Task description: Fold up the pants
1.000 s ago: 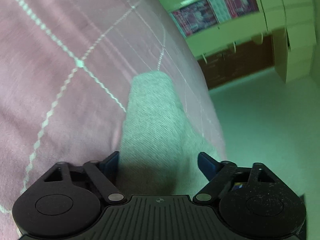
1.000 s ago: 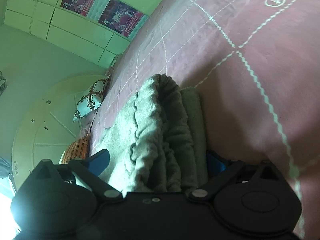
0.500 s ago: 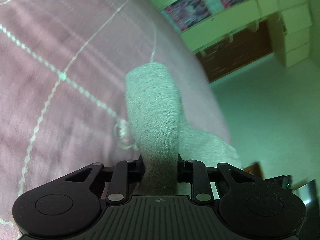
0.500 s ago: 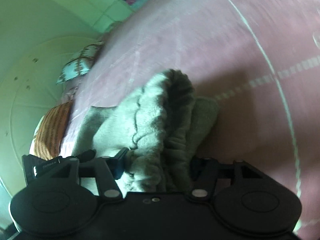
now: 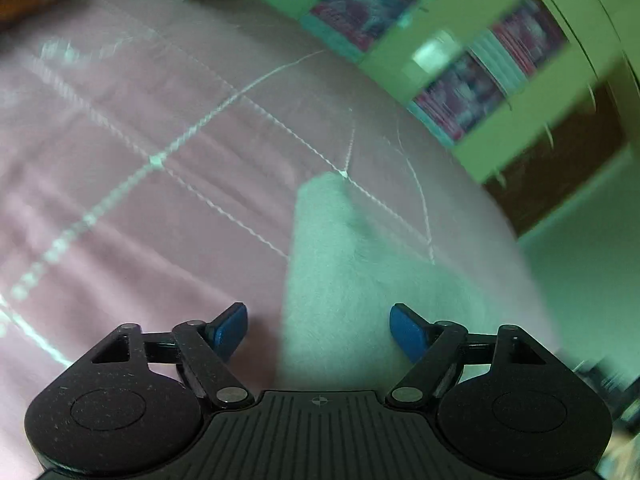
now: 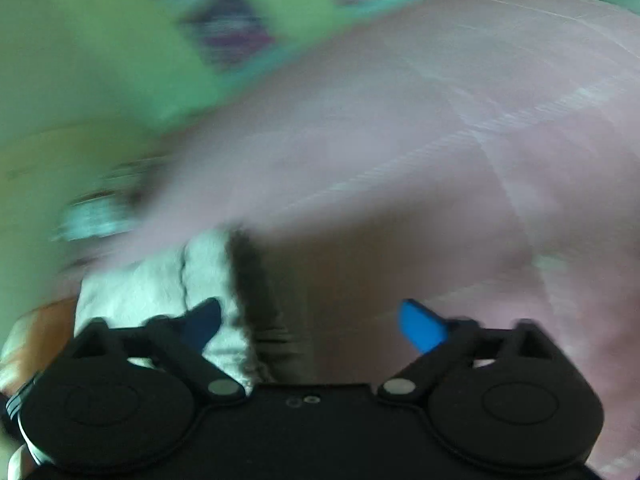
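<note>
My left gripper (image 5: 318, 330) has its blue fingers (image 5: 230, 326) spread and opening, not pressing on anything; the grey pants (image 5: 340, 280) lie between them on the pink bed cover (image 5: 140, 220), one folded leg reaching forward to a stitched crossing. My right gripper (image 6: 316, 326) is opening too. Its left finger (image 6: 202, 322) is over the bunched edge of the pants (image 6: 168, 292), its right finger over bare cover, and I see no grip, though this view is much blurred.

I judge the cloth is released, so the fold is set down. To do it well I should lift both grippers straight away from the fabric, so that no finger drags a layer open, then look if the edges lie even.

Around: green cupboards with red posters (image 5: 472, 92), a patterned cushion (image 6: 96, 216) at the bed's far side. Nothing stands in my way.
</note>
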`<state>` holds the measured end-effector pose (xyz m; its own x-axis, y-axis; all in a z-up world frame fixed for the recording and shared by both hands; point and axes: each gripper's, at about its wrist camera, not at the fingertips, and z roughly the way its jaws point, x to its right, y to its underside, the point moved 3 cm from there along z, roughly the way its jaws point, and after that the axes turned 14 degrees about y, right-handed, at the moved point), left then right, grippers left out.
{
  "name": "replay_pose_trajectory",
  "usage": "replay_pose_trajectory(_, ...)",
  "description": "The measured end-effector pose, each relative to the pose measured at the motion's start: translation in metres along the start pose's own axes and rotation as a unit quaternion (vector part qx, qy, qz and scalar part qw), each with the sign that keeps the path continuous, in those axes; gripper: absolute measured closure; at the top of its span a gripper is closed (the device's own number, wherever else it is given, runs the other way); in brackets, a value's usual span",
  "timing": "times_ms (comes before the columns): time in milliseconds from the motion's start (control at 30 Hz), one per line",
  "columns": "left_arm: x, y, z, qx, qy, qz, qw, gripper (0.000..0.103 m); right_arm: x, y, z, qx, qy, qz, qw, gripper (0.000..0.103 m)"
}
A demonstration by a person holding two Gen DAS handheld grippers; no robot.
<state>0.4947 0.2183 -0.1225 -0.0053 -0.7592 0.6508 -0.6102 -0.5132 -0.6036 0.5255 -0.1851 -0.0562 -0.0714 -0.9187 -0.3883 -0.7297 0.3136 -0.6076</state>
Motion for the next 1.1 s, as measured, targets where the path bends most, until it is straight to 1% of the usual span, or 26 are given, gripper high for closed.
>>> replay_pose_trajectory(33,0.007,0.004,-0.002,0.002,-0.011,0.038,0.9992,0.025,-0.004,0.003,-0.008,0.023,-0.023,-0.012,0.999,0.026)
replay_pose_trajectory(67,0.016,0.008,0.0,0.0,-0.02,0.072,0.9972,0.025,-0.009,0.006,-0.015,0.046,-0.034,-0.027,0.998,0.021)
replay_pose_trajectory(100,0.022,0.012,0.006,-0.008,-0.029,0.095,0.995,0.025,-0.016,0.01,-0.02,0.066,-0.044,-0.045,0.996,0.012)
replay_pose_trajectory(133,0.029,0.015,0.01,-0.013,-0.04,0.112,0.9928,0.025,-0.023,0.015,-0.02,0.075,-0.056,-0.055,0.994,0.012)
replay_pose_trajectory(167,0.033,0.018,0.014,-0.019,-0.049,0.126,0.9906,0.025,-0.031,0.018,-0.016,0.072,-0.064,-0.063,0.993,0.012)
replay_pose_trajectory(200,0.031,0.02,0.015,-0.027,-0.065,0.139,0.9878,0.024,-0.038,0.025,-0.006,0.057,-0.065,-0.074,0.993,0.012)
replay_pose_trajectory(233,0.024,0.025,0.017,-0.032,-0.083,0.147,0.9851,0.014,-0.041,0.032,0.006,0.034,-0.051,-0.088,0.994,0.011)
replay_pose_trajectory(267,0.019,0.029,0.02,-0.03,-0.095,0.149,0.9838,0.009,-0.04,0.038,0.017,0.009,-0.022,-0.107,0.994,0.012)
replay_pose_trajectory(300,0.019,0.031,0.012,-0.028,-0.097,0.155,0.9827,0.005,-0.039,0.045,0.035,-0.021,0.039,-0.135,0.99,0.015)
replay_pose_trajectory(333,0.027,0.036,0.006,-0.027,-0.1,0.158,0.982,0.005,-0.03,0.05,0.042,-0.029,0.055,-0.131,0.989,0.01)
replay_pose_trajectory(367,0.031,0.035,0.001,-0.027,-0.106,0.162,0.9807,0.005,-0.024,0.05,0.04,-0.029,0.044,-0.112,0.992,0.009)
replay_pose_trajectory(400,0.036,0.037,-0.01,-0.027,-0.113,0.176,0.9776,0.005,-0.021,0.05,0.034,-0.028,0.041,-0.094,0.994,0.009)
replay_pose_trajectory(433,0.04,0.037,-0.015,-0.027,-0.12,0.193,0.9735,0.005,-0.02,0.05,0.022,-0.01,0.036,-0.086,0.996,0.009)
replay_pose_trajectory(500,0.051,0.041,-0.03,-0.034,-0.128,0.215,0.9676,0.005,-0.016,0.05,0.004,0.019,0.024,-0.092,0.995,0.009)
replay_pose_trajectory(567,0.062,0.05,-0.049,-0.026,-0.133,0.232,0.9632,0.005,-0.011,0.055,-0.014,0.023,0.001,-0.095,0.995,0.008)
replay_pose_trajectory(633,0.071,0.059,-0.067,-0.023,-0.135,0.241,0.9609,0.003,-0.007,0.063,-0.036,0.026,-0.015,-0.097,0.995,0.006)
replay_pose_trajectory(700,0.08,0.07,-0.087,-0.021,-0.133,0.244,0.9603,0.003,-0.007,0.072,-0.052,0.019,-0.021,-0.099,0.995,0.006)
replay_pose_trajectory(767,0.085,0.081,-0.105,-0.014,-0.132,0.248,0.9595,0.0,-0.008,0.084,-0.072,0.015,-0.016,-0.11,0.994,0.006)
replay_pose_trajectory(833,0.089,0.094,-0.124,-0.015,-0.13,0.242,0.9613,0.0,-0.001,0.101,-0.094,0.016,-0.009,-0.117,0.993,0.006)
replay_pose_trajectory(900,0.093,0.111,-0.148,-0.007,-0.121,0.233,0.965,0.0,0.007,0.117,-0.117,0.019,-0.016,-0.12,0.993,0.006)
replay_pose_trajectory(1000,0.098,0.142,-0.185,0.016,-0.114,0.223,0.9681,0.0,0.018,0.15,-0.155,0.043,-0.012,-0.137,0.99,0.006)
replay_pose_trajectory(1067,0.098,0.161,-0.205,0.027,-0.112,0.223,0.9679,0.0,0.024,0.17,-0.183,0.085,0.004,-0.133,0.987,0.006)
replay_pose_trajectory(1100,0.099,0.171,-0.216,0.03,-0.112,0.22,0.9686,0.0,0.027,0.18,-0.195,0.099,-0.003,-0.134,0.986,0.006)
